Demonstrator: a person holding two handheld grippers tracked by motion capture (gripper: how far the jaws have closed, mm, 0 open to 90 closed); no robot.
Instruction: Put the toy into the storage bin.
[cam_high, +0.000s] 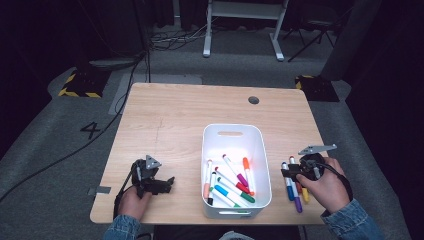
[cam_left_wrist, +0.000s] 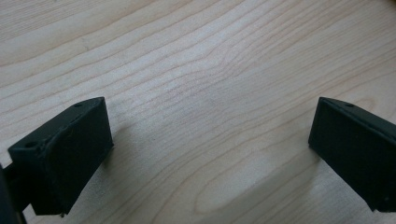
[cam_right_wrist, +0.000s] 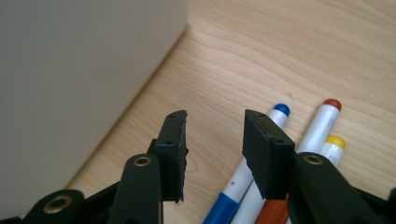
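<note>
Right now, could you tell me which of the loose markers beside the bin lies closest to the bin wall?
The blue-capped marker: in the right gripper view it lies nearest the white bin, with the orange-capped marker and the yellow-capped marker farther out.

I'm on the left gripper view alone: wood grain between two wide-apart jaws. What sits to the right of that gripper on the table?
Observer: A white bin with markers lying in it.
Operator: Any markers outside the bin?
Observer: Yes, loose markers lie on the table right of the bin, under the right gripper.
Operator: Is it holding one?
Observer: No. Its jaws stand apart over bare wood; the blue-capped marker lies beside them.
</note>
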